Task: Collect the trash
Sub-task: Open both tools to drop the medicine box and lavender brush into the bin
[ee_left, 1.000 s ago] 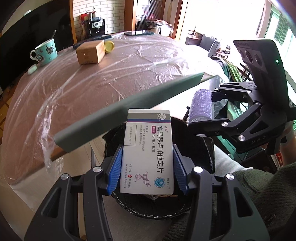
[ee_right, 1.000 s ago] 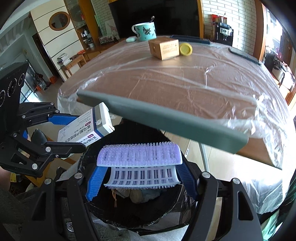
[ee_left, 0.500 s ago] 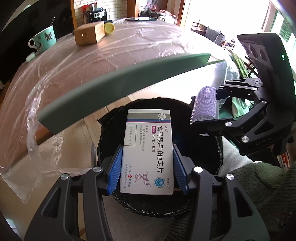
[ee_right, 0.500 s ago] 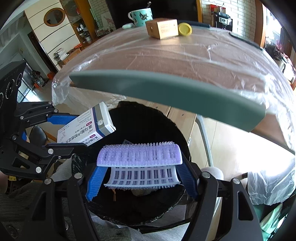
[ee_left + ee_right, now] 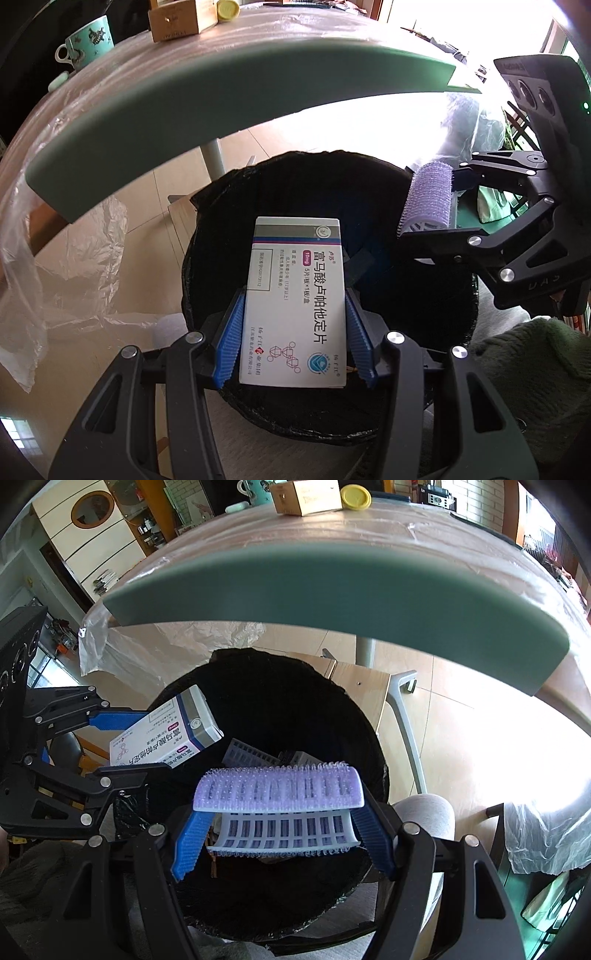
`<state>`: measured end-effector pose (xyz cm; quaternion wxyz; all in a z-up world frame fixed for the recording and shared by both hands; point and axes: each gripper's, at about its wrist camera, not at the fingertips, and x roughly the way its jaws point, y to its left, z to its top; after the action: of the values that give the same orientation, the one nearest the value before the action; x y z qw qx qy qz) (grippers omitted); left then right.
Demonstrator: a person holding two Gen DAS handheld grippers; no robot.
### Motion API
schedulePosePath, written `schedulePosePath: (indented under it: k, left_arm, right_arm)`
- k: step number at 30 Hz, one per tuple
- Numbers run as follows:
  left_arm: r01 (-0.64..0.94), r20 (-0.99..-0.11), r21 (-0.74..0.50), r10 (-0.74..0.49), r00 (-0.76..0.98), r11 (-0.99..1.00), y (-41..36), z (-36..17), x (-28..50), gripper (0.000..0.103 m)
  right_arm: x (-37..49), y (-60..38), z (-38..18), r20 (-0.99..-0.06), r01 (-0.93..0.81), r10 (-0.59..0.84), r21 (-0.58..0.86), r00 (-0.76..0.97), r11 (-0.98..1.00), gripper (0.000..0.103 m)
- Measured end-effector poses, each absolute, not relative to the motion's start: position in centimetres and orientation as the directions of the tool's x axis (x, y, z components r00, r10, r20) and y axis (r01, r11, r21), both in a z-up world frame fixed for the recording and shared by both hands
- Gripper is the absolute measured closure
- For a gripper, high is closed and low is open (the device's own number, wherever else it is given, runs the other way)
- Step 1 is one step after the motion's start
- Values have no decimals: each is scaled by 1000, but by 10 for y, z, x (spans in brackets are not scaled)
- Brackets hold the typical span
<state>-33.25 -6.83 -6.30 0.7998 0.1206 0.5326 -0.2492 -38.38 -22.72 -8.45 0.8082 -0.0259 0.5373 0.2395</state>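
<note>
While both loads have dropped below the green table edge [image 5: 221, 107] | left gripper [image 5: 295, 325] clamps white medicine box [image 5: 295, 299], right gripper [image 5: 280, 812] clamps purple bristled hair roller [image 5: 279, 788] | both now over black-lined round bin [image 5: 354, 716]; release looks next.

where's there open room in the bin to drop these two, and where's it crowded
The far half of the black-lined bin is open and dark, bordered by its far rim and the table edge above. The near middle is crowded: discarded packets lie under the purple hair roller, and the medicine box hangs over the left side. The gap between the two grippers is narrow.
</note>
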Motion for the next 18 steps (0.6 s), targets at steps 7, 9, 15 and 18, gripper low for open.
schedulePosePath:
  k: [7, 9, 15, 18]
  left_arm:
    - [530, -918, -53, -251, 308, 846, -75, -73, -330, 51]
    - [531, -917, -51, -250, 310, 846, -75, -74, -328, 51]
    - [531, -902, -86, -292, 318, 843, -71, -69, -329, 22]
    - [518, -892, -110, -314, 326, 848, -67, -64, -327, 18]
  right_arm:
    - [-384, -227, -91, -888, -409, 349, 211, 300, 888, 31]
    - [-384, -228, -92, -888, -407, 348, 211, 300, 889, 31]
    - [-384, -229, -89, -885, -394, 339, 202, 318, 897, 26]
    - [-384, -235, -84, -870, -373, 356, 222, 341, 901, 16]
